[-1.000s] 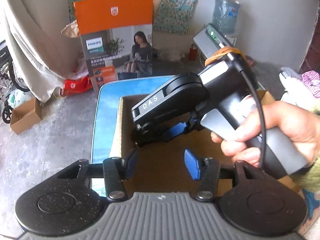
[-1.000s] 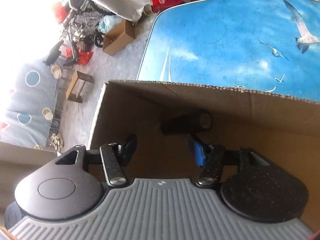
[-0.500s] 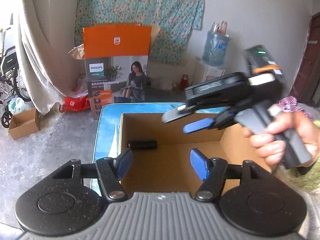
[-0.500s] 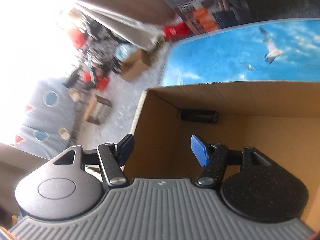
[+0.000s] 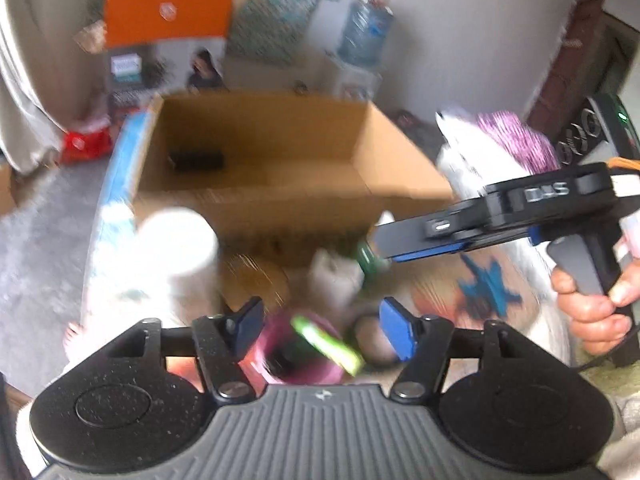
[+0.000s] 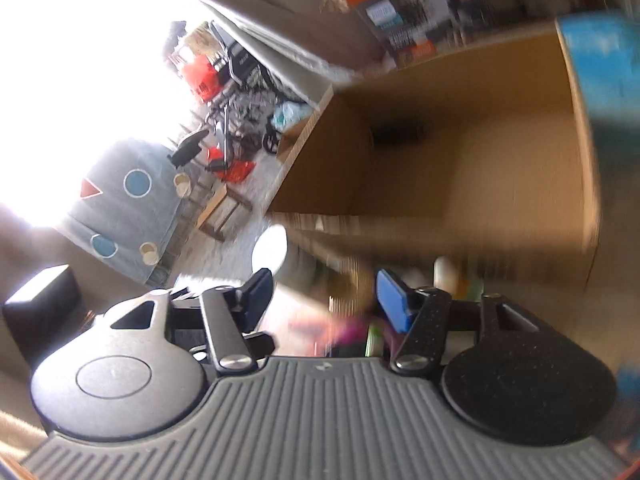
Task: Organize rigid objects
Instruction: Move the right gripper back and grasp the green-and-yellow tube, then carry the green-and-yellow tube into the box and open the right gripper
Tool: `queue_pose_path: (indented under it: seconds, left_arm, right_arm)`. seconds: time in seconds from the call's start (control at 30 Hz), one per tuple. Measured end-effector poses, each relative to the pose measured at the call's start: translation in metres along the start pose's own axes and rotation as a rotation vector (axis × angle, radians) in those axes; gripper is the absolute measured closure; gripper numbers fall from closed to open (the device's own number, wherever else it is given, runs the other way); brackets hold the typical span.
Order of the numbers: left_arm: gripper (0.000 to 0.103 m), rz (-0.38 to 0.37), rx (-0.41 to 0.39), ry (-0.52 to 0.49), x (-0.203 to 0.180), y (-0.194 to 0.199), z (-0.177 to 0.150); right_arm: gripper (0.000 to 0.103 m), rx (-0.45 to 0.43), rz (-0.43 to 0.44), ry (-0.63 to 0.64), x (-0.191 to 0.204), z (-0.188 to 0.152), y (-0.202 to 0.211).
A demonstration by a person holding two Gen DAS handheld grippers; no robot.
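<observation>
Both grippers, left [image 5: 320, 330] and right [image 6: 324, 300], gape empty near a cardboard box [image 5: 280, 200] containing a dark object [image 5: 196, 159].

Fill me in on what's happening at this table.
A person is sorting items into a cardboard box, one claw in each hand. Both the left claw and the right claw are open and hold nothing. A dark cylinder lies inside the box, near its far wall. In front of the box are blurred items, including a white cup and a pink container. The left claw hangs above them.
</observation>
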State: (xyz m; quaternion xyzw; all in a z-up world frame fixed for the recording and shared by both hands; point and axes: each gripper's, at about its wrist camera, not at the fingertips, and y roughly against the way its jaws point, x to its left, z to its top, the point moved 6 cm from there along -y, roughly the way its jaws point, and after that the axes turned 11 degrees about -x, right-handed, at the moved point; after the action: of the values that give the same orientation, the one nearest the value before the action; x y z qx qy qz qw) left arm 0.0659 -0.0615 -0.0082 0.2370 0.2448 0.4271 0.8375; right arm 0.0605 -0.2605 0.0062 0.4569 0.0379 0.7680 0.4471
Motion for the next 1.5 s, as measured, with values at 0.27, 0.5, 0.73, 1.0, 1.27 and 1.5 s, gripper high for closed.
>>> queue_pose_path:
  seconds: [0.27, 0.5, 0.73, 1.0, 1.27, 1.5]
  left_arm:
    - [0.068, -0.039, 0.103, 0.016, -0.009, -0.031, -0.041]
    - [0.072, -0.054, 0.153, 0.063, -0.005, -0.047, -0.052]
    - [0.071, -0.072, 0.185, 0.102, -0.002, -0.058, -0.056]
    - [0.076, -0.047, 0.189, 0.097, 0.001, -0.059, -0.059]
    - [0.078, -0.035, 0.145, 0.060, -0.006, -0.043, -0.052]
    - [0.078, -0.020, 0.039, 0.002, -0.012, -0.010, -0.017]
  right_arm:
    - [0.083, 0.098, -0.038, -0.131, -0.034, -0.068, -0.024]
    - [0.083, 0.164, -0.084, -0.084, -0.036, -0.073, -0.049]
    - [0.084, 0.217, -0.102, -0.071, -0.032, -0.076, -0.064]
    - [0.086, 0.243, -0.095, -0.085, -0.032, -0.079, -0.070]
    - [0.087, 0.213, -0.074, -0.074, -0.021, -0.076, -0.062]
    - [0.087, 0.145, -0.035, -0.022, 0.008, -0.057, -0.044]
